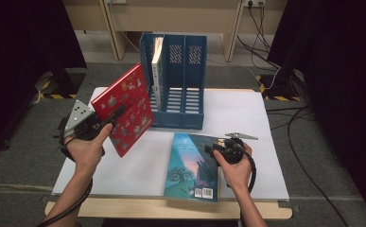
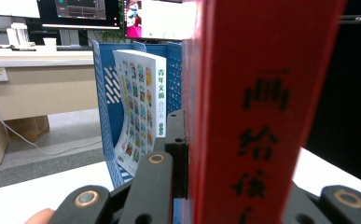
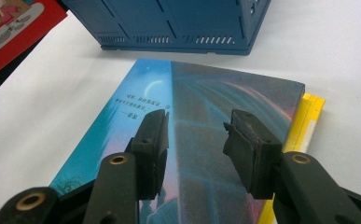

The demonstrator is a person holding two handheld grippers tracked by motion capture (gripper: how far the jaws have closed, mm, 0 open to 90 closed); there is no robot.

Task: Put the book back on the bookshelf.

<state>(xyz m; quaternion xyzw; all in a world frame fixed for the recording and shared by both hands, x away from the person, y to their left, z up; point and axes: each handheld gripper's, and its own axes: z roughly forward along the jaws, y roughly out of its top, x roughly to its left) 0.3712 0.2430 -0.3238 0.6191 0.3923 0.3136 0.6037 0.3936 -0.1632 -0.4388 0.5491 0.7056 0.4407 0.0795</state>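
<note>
High view: red picture book (image 1: 126,109) pinched in the left gripper (image 1: 106,121), jaws closed on its lower edge, lifted clear of the white tabletop (image 1: 247,123) and tilted, spine toward the blue file rack (image 1: 176,80) just ahead of the jaws, probably so it slides upright into a slot beside the white magazine (image 1: 157,71) already standing in the leftmost bay. Right gripper (image 1: 211,150) hovers with jaws partly apart and nothing between them over the blue-green book (image 1: 192,165) lying flat directly below, likely next up. A yellow book (image 3: 306,122) peeks out underneath on the far side.
</note>
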